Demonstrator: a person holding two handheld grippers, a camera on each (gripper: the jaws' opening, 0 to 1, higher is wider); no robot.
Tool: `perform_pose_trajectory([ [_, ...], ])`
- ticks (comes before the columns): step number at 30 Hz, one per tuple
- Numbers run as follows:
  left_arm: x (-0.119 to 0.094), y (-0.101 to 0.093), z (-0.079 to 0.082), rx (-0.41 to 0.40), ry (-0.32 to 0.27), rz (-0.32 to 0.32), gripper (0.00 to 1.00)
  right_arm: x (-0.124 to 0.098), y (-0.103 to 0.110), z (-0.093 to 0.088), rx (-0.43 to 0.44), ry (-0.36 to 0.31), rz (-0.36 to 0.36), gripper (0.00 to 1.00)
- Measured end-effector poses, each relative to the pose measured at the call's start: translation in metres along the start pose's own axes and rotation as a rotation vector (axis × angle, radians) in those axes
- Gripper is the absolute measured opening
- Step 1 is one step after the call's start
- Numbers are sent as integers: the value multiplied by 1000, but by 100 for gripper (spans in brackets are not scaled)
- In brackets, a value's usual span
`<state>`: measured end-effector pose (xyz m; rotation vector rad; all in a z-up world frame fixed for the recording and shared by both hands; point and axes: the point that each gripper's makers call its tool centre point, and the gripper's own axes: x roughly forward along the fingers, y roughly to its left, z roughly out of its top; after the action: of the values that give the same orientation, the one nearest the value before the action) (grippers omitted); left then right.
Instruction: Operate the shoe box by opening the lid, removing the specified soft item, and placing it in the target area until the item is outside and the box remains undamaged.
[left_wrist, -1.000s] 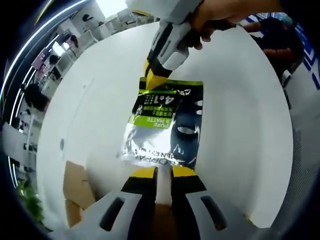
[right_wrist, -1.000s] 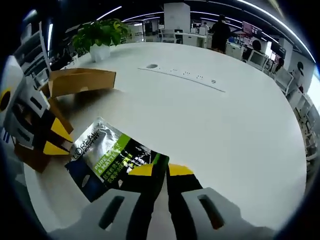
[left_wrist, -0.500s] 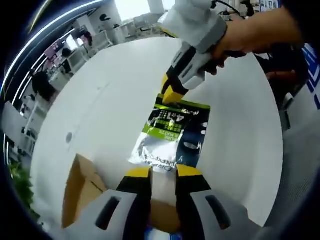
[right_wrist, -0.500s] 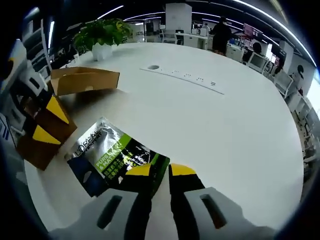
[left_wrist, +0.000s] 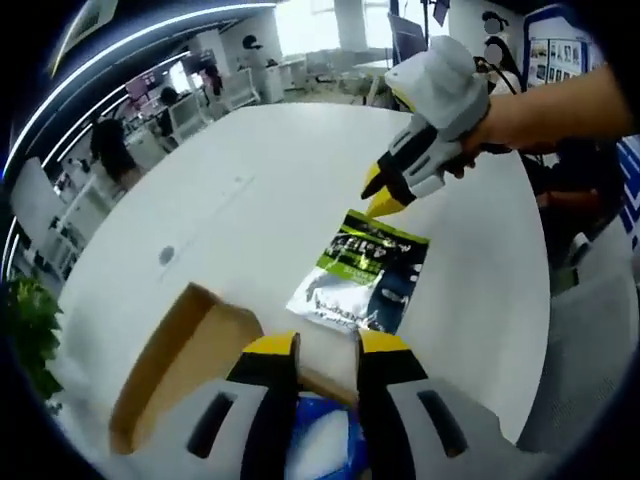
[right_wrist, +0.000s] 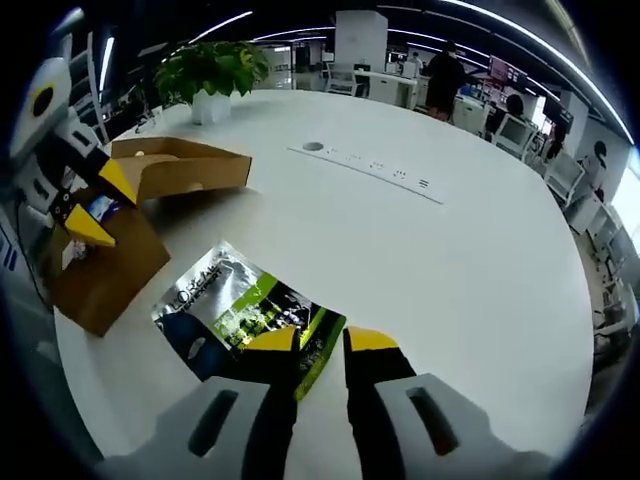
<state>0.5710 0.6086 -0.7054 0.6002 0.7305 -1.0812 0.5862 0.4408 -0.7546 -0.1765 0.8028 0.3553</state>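
Note:
A silver, green and dark blue soft packet (left_wrist: 360, 270) lies flat on the white table (left_wrist: 250, 200), outside the brown cardboard shoe box (right_wrist: 105, 265). The box stands open with its lid (right_wrist: 180, 165) swung back. A blue-and-white item (left_wrist: 320, 450) still lies inside it. My left gripper (left_wrist: 327, 348) hovers open over the box's near edge; it also comes in from the left (right_wrist: 90, 205) in the right gripper view. My right gripper (right_wrist: 322, 340) is open just above the packet's (right_wrist: 240, 310) end, and a hand holds it (left_wrist: 385, 195) beyond the packet.
A potted plant (right_wrist: 210, 70) stands at the table's far edge beyond the box. A round cable port (right_wrist: 313, 147) and small sockets run across the table's middle. Desks and people fill the room behind. Bare white table spreads to the right of the packet.
The left gripper has drawn back from the packet to over the box. The right gripper has lifted off the packet's end, its jaws a little wider. The packet stays on the table.

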Motion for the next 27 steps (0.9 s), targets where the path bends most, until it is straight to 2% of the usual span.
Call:
perform_pose_trajectory([
  [10,-30,6,-21,-131,-32,6,30,-27,13,6,-27,-3,-17,26],
  [14,-43,9,-27,-151,-48,25,33,-36,22,11,-33,-13,-16,30],
  [18,-57,14,-36,-168,-55,39,38,-44,36,18,-32,-31,0,33],
  [27,-88,26,-60,-224,-61,80,43,-56,70,32,-45,-59,46,39],
])
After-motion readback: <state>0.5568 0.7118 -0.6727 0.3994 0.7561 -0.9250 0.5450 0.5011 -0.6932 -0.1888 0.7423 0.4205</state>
